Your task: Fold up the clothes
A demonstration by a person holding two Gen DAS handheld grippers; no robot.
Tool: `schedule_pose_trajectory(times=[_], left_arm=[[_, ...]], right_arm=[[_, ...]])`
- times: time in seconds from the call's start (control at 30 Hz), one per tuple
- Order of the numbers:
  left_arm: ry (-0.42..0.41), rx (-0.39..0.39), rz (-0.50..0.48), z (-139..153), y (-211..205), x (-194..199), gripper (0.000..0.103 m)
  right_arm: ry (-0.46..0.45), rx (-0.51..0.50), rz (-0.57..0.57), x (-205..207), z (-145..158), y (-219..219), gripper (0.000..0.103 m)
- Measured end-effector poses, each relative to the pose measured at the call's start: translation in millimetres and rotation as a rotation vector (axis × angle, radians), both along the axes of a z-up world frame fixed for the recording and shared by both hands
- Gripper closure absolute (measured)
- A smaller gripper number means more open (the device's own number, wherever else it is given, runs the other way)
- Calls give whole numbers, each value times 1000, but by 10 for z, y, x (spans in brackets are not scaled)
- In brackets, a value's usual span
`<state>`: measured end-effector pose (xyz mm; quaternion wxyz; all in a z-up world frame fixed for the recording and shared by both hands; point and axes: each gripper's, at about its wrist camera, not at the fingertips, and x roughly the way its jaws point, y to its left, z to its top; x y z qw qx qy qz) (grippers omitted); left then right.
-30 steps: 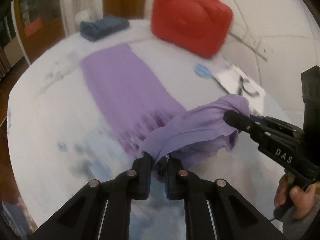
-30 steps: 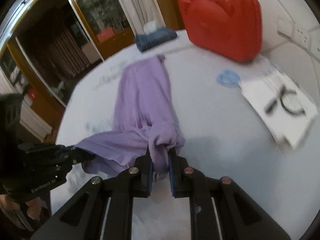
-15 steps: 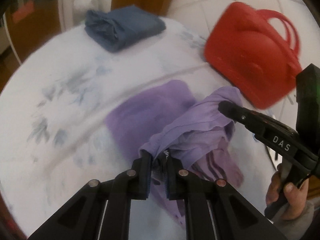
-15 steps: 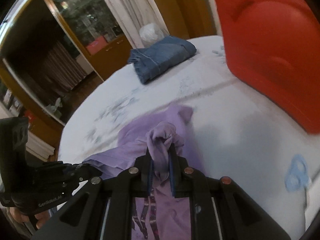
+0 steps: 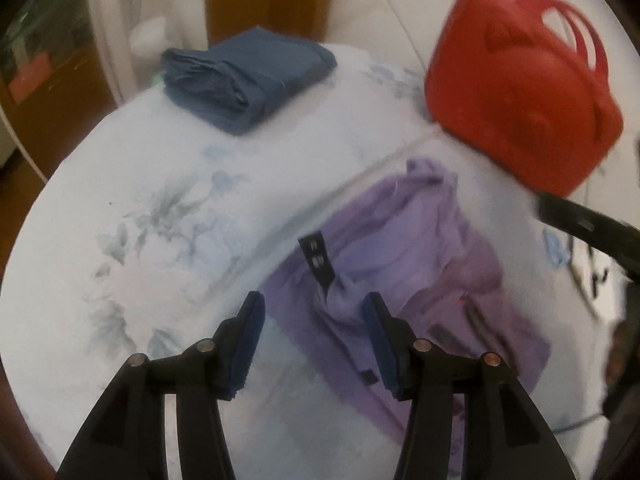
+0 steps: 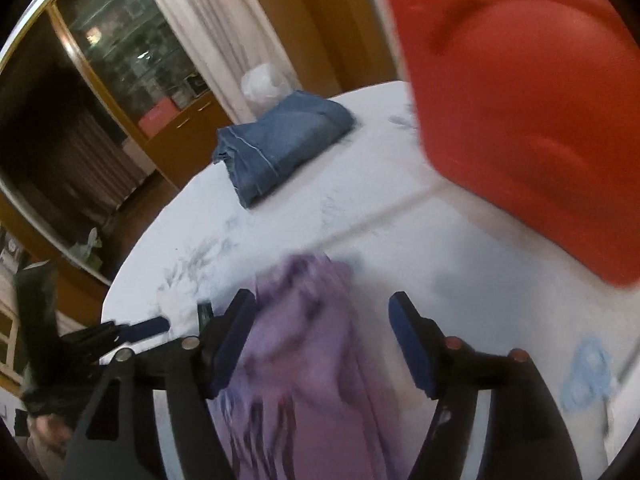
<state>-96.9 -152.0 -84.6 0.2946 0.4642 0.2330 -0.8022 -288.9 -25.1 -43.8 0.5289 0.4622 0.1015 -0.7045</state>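
Note:
A purple scarf [image 5: 416, 264] lies folded over on the round white table [image 5: 160, 208], with a black label [image 5: 318, 260] sticking up near its left corner. My left gripper [image 5: 314, 312] is open just above that corner, holding nothing. My right gripper [image 6: 322, 316] is open over the scarf [image 6: 308, 340], whose fringe shows near the bottom of the right wrist view. The right gripper's finger also shows at the right edge of the left wrist view [image 5: 584, 224]. The left gripper shows at the lower left of the right wrist view [image 6: 132, 330].
Folded blue jeans [image 5: 248, 76] lie at the far edge of the table, also in the right wrist view [image 6: 280, 144]. A red handbag [image 5: 528, 96] stands close behind the scarf at right, large in the right wrist view [image 6: 520, 100]. A blue patch [image 6: 588, 376] lies at right.
Both grippers carried the scarf's near end forward over its far half, then opened and let it drop. The scarf now lies doubled on the table.

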Motion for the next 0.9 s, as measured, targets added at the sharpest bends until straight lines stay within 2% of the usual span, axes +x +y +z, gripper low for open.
schedule_pose_trajectory(times=[0.13, 0.2, 0.33, 0.43, 0.5, 0.53, 0.57, 0.63, 0.7, 0.77, 0.8, 0.83, 0.87, 0.9], left_arm=[[11, 37, -45, -16, 123, 96, 52], [1, 41, -68, -23, 227, 137, 52], [-20, 46, -124, -44, 416, 171, 52], [-46, -7, -175, -10, 460, 115, 52], [-57, -44, -215, 16, 406, 50, 51], [-63, -69, -241, 28, 351, 2, 47], [-68, -100, -272, 38, 289, -56, 36], [-65, -156, -334, 49, 190, -169, 23], [-64, -183, -410, 18, 87, -291, 22], [-63, -168, -486, -52, -13, -382, 22], [-60, -158, -518, -89, -57, -408, 23], [-65, -153, -540, -124, -101, -434, 40], [-83, -139, -548, -166, -169, -458, 71], [-92, -100, -546, -201, -266, -468, 83]], right_arm=[[-41, 83, -126, 58, -180, 643, 34], [-101, 91, -190, 93, -299, 916, 34], [-158, 86, -266, 258, -437, 1252, 34], [-158, 90, -325, 415, -435, 1352, 34], [-176, 84, -361, 517, -429, 1372, 29], [-188, 83, -376, 553, -427, 1365, 28], [-197, 83, -398, 594, -437, 1338, 24], [-232, 81, -449, 665, -498, 1300, 21], [-264, 80, -511, 749, -563, 1273, 20], [-292, 82, -589, 851, -629, 1259, 20], [-301, 79, -623, 921, -653, 1234, 20], [-310, 75, -656, 994, -676, 1205, 20], [-319, 72, -689, 1067, -700, 1177, 20], [-304, 80, -702, 1130, -698, 1118, 20]])
